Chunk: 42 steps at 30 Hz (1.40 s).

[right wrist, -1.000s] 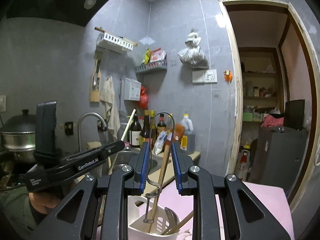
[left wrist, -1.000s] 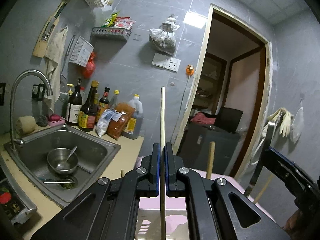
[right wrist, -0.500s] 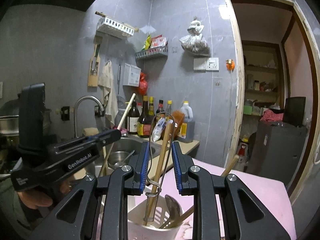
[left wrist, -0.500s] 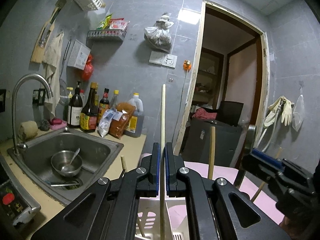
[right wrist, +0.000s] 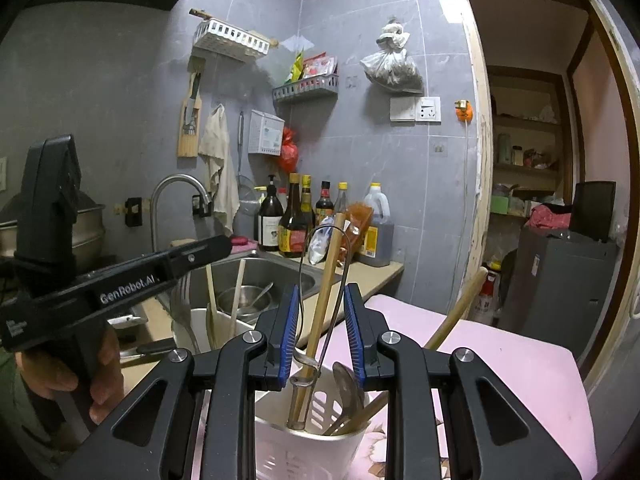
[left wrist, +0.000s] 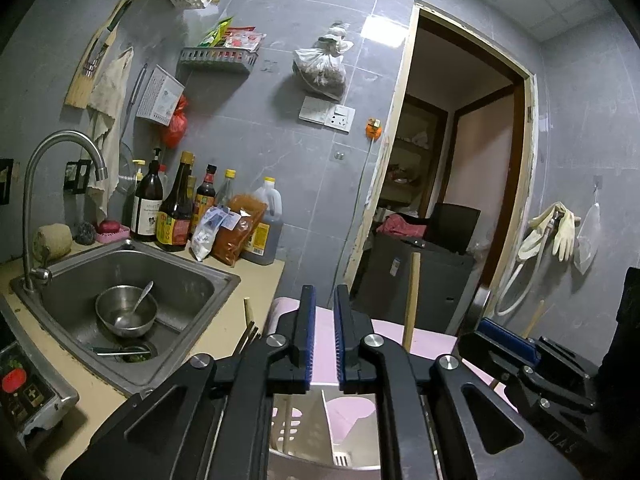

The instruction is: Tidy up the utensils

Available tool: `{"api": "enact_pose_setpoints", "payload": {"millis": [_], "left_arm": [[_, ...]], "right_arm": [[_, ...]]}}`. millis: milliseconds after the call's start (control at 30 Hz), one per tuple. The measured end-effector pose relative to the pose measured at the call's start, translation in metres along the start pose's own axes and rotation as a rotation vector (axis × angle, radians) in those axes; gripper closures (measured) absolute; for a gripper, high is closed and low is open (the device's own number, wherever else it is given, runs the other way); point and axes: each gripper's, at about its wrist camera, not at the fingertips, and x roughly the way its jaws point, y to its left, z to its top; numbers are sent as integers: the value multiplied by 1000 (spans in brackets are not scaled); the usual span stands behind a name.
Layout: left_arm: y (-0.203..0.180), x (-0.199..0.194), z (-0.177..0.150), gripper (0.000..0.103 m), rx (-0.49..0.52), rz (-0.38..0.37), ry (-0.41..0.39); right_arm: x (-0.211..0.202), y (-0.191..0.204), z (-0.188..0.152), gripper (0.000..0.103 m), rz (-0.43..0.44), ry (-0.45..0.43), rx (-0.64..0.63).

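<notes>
Left wrist view looks almost level over the left claw [left wrist: 323,332], whose blue pads are opening with nothing between them; they hang above a white utensil holder [left wrist: 352,436] at the near edge, where a thin wooden chopstick [left wrist: 286,424] stands inside one compartment. To its right a wooden handle [left wrist: 412,300] rises upright from the other holder, and the right claw [left wrist: 516,350] reaches in from the right side. Pink cloth covers the tabletop [left wrist: 392,328] beyond. Right wrist view shows the right claw [right wrist: 321,332] pointing slightly downward, its jaws apart on either side of a wire whisk [right wrist: 320,292] and a wooden stick [right wrist: 326,280] that stand in a white slotted utensil holder [right wrist: 304,444]; the pads do not press on either. A metal spoon [right wrist: 346,384] and a tilted wooden spoon [right wrist: 456,316] share that holder. On the left, a person's hand [right wrist: 68,376] grips the left claw's handle, holding the tool nearly level above a second white holder [right wrist: 192,332] with a fork [right wrist: 182,300] and chopsticks [right wrist: 238,292] in it. Farther left lies a steel sink [right wrist: 280,276].
</notes>
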Motion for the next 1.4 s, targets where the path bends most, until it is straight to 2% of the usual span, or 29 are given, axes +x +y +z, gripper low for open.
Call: {"api": "enact_pose_setpoints", "payload": {"millis": [67,100,233,300,367,467,500,567,633,833,933,1167,1400], "left_arm": [[-1,-3,2,84,-10,-4,-4],[-1,-4,3,80,-16,-7,-6],[-5,-10,8,77,-28,-19,-8],[-11,-14,10,70,-17,-14,-12],[-18,-18,12,63,-8,-23,-19],[-32,-24,14,54,9,-41,-23],[-36,-25,15,49,16,-45,-23],[-46,-27,15,39,28,-57,-20],[-54,-29,13,26,30,-74,-21],[-84,-32,4,9,44,-134,-7],[-98,-33,-2,7,64,-150,6],[-131,-30,-32,7,118,-178,88],[-156,-25,-63,7,187,-192,159]], "right_arm": [[-4,0,2,74,0,-17,0],[-6,-1,4,74,2,-23,1],[-19,-4,15,73,-3,-67,7],[-29,-8,21,67,-13,-98,15],[-42,-13,25,56,-32,-131,21],[-59,-22,29,51,-69,-161,28],[-65,-27,30,49,-87,-169,34],[-77,-35,28,34,-115,-184,45],[-92,-44,25,27,-158,-203,57],[-122,-69,11,7,-251,-189,76],[-134,-79,3,0,-291,-169,81],[-153,-106,-24,0,-363,-72,99],[-164,-124,-53,0,-392,13,123]]}}
